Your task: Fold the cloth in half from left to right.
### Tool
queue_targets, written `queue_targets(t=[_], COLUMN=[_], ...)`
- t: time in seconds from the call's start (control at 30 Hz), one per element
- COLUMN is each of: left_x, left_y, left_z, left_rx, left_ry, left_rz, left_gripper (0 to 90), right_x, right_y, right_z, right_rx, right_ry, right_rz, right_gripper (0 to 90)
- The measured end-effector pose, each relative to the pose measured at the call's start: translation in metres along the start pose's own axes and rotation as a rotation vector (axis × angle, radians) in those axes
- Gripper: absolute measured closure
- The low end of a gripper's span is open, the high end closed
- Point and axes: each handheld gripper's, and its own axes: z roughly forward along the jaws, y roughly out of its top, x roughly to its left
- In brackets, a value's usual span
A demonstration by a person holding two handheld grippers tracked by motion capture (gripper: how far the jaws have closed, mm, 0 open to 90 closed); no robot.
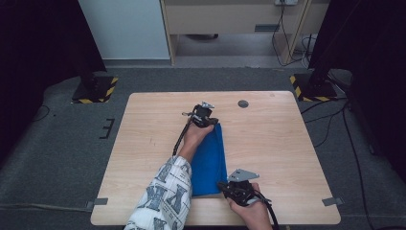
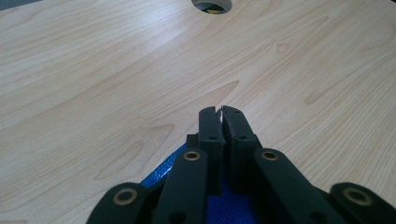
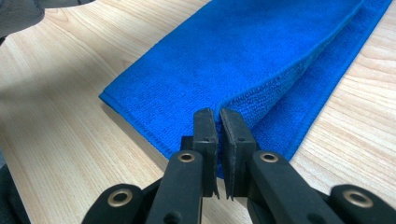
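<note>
A blue cloth (image 1: 209, 163) lies folded lengthwise on the wooden table (image 1: 268, 143). My left gripper (image 1: 203, 116) is at the cloth's far end. Its jaws stand shut, their tips out over bare wood, and the blue cloth (image 2: 229, 205) shows between and under them near their base. My right gripper (image 1: 225, 186) is at the cloth's near right corner. It is shut on the upper layer of the blue cloth (image 3: 243, 56), and that layer's edge rises off the lower layer toward my right gripper (image 3: 218, 114).
A round cable hole (image 1: 243, 103) is in the table near its far edge, and the cable hole (image 2: 212, 4) lies ahead of the left jaws. Two stand bases with yellow-black tape (image 1: 95, 89) sit on the floor beyond the table's far corners.
</note>
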Motion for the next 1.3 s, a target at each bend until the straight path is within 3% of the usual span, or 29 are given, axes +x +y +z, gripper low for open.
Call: queue_targets(t=[0.37, 0.57, 0.77, 0.97, 1.3], left_x=[-0.003, -0.005, -0.007, -0.012, -0.027], left_y=[-0.001, -0.001, 0.001, 0.005, 0.005], left_z=[0.003, 0.003, 0.0, -0.009, -0.037], left_rx=[-0.022, -0.03, -0.046, -0.034, -0.062], left_ry=[0.004, -0.006, -0.001, -0.012, -0.005], left_rz=[0.005, 0.018, 0.023, 0.023, 0.06], left_gripper=[70.6, 61.3, 50.7, 38.0, 21.0], right_x=[-0.006, -0.008, -0.011, -0.013, -0.022], right_y=[-0.002, -0.001, 0.001, 0.007, 0.017], right_z=[0.0, 0.001, 0.002, 0.001, -0.002], right_rx=[0.011, 0.023, 0.031, 0.027, 0.002], right_ry=[-0.012, -0.028, -0.044, -0.068, -0.074], right_rz=[0.032, 0.069, 0.077, 0.08, 0.082], right_gripper=[72.5, 49.9, 34.5, 20.3, 12.6])
